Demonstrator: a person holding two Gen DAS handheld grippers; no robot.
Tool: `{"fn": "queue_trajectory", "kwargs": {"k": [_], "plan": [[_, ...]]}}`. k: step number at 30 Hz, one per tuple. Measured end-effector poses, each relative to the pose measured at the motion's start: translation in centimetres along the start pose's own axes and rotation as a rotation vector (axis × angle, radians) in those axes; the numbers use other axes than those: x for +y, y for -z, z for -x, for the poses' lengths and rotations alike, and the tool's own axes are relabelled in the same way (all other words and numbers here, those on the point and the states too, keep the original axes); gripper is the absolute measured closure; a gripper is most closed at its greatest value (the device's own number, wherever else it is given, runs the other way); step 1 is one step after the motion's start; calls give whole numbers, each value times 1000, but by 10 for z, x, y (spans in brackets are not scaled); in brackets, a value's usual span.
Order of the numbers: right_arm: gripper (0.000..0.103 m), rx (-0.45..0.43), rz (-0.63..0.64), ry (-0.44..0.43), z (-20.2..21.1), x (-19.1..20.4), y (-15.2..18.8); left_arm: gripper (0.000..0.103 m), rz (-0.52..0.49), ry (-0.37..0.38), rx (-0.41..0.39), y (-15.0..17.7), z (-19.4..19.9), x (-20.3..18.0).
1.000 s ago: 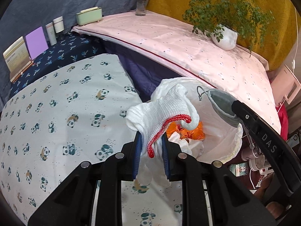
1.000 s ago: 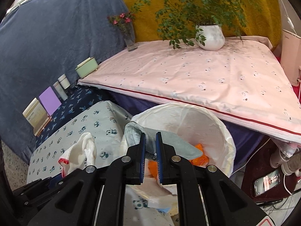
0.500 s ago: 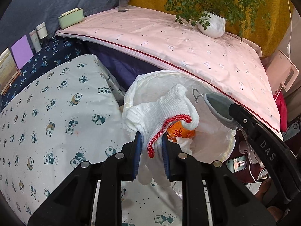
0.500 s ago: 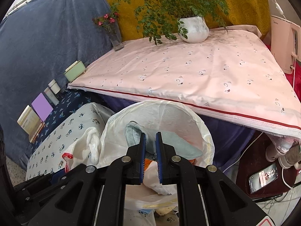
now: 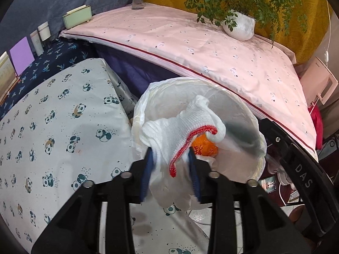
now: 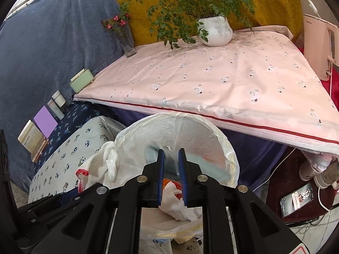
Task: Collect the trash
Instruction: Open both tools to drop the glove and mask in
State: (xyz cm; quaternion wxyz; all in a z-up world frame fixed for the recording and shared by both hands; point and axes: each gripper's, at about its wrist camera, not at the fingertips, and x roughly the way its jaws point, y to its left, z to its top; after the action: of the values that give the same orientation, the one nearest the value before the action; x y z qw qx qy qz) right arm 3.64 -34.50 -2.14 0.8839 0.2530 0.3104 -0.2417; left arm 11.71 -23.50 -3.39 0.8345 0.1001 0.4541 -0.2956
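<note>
Left tongs [image 5: 170, 158], jaws parted wider than 0.5 s ago, loosely bracket the white knit glove with red cuff [image 5: 182, 133] over the white plastic trash bag [image 5: 243, 163]. Right tongs [image 6: 171, 163] now apart above the bag mouth; the grey-green cloth [image 6: 203, 165] lies inside, beside orange wrapper [image 5: 204, 146].

Both wrist views close above the lined bin [image 5: 197, 97], facing forward and down, sharing bin [image 6: 175, 127], pink-covered surface [image 6: 211, 80], potted plant [image 5: 241, 26]
</note>
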Motion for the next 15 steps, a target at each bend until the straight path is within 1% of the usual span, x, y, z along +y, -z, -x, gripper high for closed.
{"fn": "queue_trajectory", "kwargs": {"k": [1,2,5,9,15], "plan": [[87,1,-3,-2,0,-1,0,63,-2,-6,-3,0,0,0],[87,2,-5,-3,0,0,0,63,-2,-8,-2,0,0,1],[86,1,-2,0,0,0,0,63,0,-12,5,0,-2,2],[81,-3,2,3,1,0,0,63,0,-20,3,2,-1,4],[80,-1,10,3,3,4,2,63,6,-25,1,3,2,7]]}}
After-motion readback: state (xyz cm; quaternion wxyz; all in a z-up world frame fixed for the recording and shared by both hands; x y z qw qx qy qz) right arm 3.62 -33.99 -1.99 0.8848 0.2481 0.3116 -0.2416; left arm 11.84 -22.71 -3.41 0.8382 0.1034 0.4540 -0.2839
